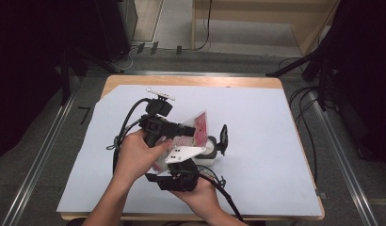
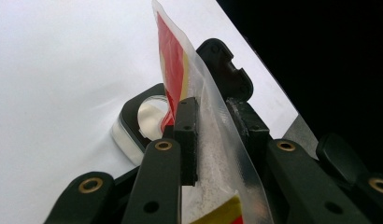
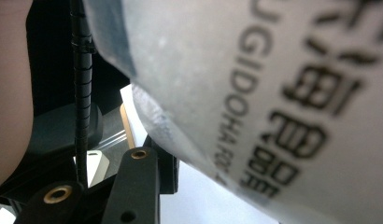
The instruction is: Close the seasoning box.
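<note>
A clear plastic pouch with red and yellow print [image 1: 197,127] is held in the air above the middle of the desk [image 1: 257,113], which is covered by a pale sheet, and it is gripped from two sides. In the high view, the left tongs [image 1: 188,128] are seen reaching in from the left, carried by the left hand [image 1: 139,155], and the right tongs [image 1: 181,157] come up from below in the right hand [image 1: 200,195], under a grey three-cornered plate.

In the left gripper view, the pouch [image 2: 213,135] is seen edge-on and roughly upright, pinched between the two black jaws of the left tongs [image 2: 215,135]; white grains are visible inside its clear lower part. Beyond it, on the desk, a small silver-and-white container in a black frame with a raised black flap [image 2: 143,123] is seen; in the high view it lies just right of the pouch.

In the right gripper view, the pouch's pale side with dark printed lettering [image 3: 273,102] is pressed close against the camera, and the right tongs are closed on its lower edge, with one jaw visible.
</note>
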Available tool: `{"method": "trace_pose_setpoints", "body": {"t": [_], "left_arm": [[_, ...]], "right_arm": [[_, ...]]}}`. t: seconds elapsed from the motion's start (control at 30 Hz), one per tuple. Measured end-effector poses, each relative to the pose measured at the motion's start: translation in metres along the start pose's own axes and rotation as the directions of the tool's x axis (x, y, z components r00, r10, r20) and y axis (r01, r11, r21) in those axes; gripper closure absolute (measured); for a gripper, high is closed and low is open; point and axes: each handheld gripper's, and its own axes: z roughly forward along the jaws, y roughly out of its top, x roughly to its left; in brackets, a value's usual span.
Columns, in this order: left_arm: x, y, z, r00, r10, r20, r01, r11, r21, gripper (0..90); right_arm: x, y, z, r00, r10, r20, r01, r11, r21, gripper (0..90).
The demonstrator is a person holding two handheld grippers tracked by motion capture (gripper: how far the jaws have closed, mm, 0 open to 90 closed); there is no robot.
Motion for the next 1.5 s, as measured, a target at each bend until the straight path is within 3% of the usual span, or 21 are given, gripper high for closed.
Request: {"method": "trace_pose_setpoints", "body": {"t": [0.7, 0.97, 1.2, 1.5], "left_arm": [[0.006, -0.001, -0.001, 0.9997, 0.0, 0.023, 0.0, 1.0, 0.007, 74.9], [0.008, -0.003, -0.001, 0.9995, -0.008, 0.031, 0.007, 0.9996, 0.027, 74.1], [0.01, -0.004, -0.002, 0.9994, 0.018, 0.03, -0.02, 0.9985, 0.052, 73.1], [0.014, -0.006, -0.001, 0.9986, 0.005, 0.053, -0.01, 0.9965, 0.083, 71.1]], "right_arm": [[-0.001, -0.002, 0.001, 0.9997, -0.022, -0.003, 0.022, 1.0, 0.003, 61.9], [-0.002, -0.006, 0.003, 0.9986, -0.053, 0.007, 0.053, 0.999, 0.007, 60.5], [-0.004, -0.01, 0.006, 0.9979, -0.065, 0.007, 0.065, 0.998, 0.015, 59.5], [-0.004, -0.018, 0.011, 0.9966, -0.082, 0.006, 0.082, 0.996, 0.019, 58.5]]}}
